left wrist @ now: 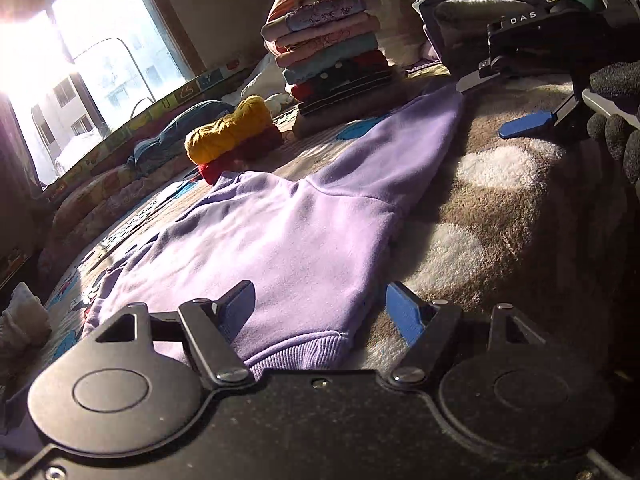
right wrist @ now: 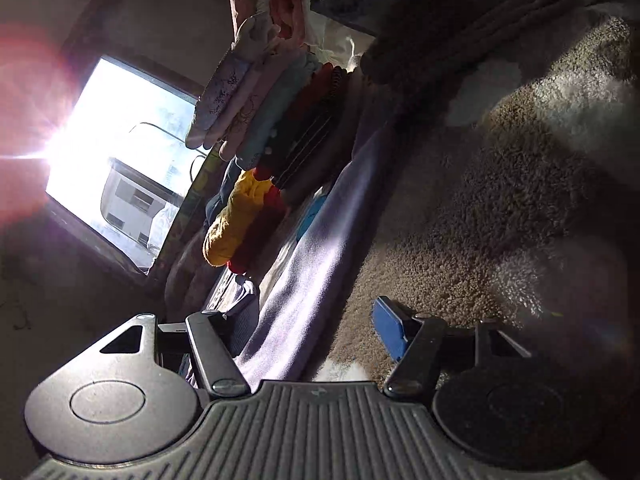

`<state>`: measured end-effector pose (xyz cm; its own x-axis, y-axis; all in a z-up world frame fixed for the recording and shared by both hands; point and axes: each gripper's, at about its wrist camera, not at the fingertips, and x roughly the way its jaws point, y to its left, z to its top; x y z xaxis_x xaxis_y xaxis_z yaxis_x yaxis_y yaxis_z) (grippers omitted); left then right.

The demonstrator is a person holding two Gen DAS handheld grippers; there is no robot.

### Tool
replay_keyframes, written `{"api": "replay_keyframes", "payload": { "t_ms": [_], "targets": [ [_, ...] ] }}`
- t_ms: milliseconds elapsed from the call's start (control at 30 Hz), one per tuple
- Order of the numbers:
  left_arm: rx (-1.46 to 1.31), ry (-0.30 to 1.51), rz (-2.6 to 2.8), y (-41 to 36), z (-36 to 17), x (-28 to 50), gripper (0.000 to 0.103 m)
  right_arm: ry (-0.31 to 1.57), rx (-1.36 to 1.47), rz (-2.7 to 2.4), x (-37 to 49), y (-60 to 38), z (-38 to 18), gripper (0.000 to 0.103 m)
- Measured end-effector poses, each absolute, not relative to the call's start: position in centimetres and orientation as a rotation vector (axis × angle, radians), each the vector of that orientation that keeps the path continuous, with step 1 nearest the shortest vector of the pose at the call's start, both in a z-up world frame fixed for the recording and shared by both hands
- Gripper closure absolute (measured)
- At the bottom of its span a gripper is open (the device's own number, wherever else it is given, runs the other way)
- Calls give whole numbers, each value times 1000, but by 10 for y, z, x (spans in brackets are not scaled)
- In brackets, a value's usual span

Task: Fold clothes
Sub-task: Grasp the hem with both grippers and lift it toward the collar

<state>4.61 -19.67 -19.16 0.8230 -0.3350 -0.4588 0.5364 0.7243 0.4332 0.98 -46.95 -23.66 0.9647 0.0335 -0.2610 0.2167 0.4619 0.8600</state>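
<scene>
Left gripper (left wrist: 320, 304) fingers wide, straddling the purple sweatshirt (left wrist: 280, 232) hem at 6 o'clock. Right gripper (right wrist: 316, 328) fingers wide over its sleeve; folded stack (left wrist: 332, 56) at 12.

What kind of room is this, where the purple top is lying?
Probably a bedroom at home: the purple top lies spread on a fluffy blanket, a stack of folded clothes stands behind it, and a sunny window is close by.
</scene>
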Motion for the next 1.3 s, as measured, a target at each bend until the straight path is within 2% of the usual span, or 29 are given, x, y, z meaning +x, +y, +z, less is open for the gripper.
{"api": "replay_keyframes", "payload": {
  "t_ms": [467, 733, 833, 900, 967, 1067, 1133, 1167, 1300],
  "targets": [
    [901, 292, -617, -368, -201, 86, 31, 88, 1190, -303, -12, -529, -243, 29],
    [1007, 256, -613, -435, -206, 105, 41, -43, 1281, -421, -44, -559, -256, 25],
    [1052, 253, -604, -456, -209, 111, 47, -92, 1338, -438, -50, -566, -263, 24],
    [1083, 250, -597, -470, -212, 115, 62, -110, 1356, -445, -55, -567, -266, 23],
    [1113, 248, -591, -484, -214, 119, 69, -124, 1372, -448, -58, -570, -268, 23],
    [1158, 245, -581, -505, -217, 125, 71, -137, 1388, -451, -62, -571, -270, 23],
    [1183, 260, -600, -512, -220, 125, 96, -140, 1386, -456, -65, -571, -270, 23],
    [1194, 271, -614, -515, -221, 125, 103, -141, 1386, -456, -65, -571, -270, 22],
    [1231, 232, -598, -517, -230, 121, 103, -141, 1380, -457, -66, -571, -270, 22]
  ]
}}
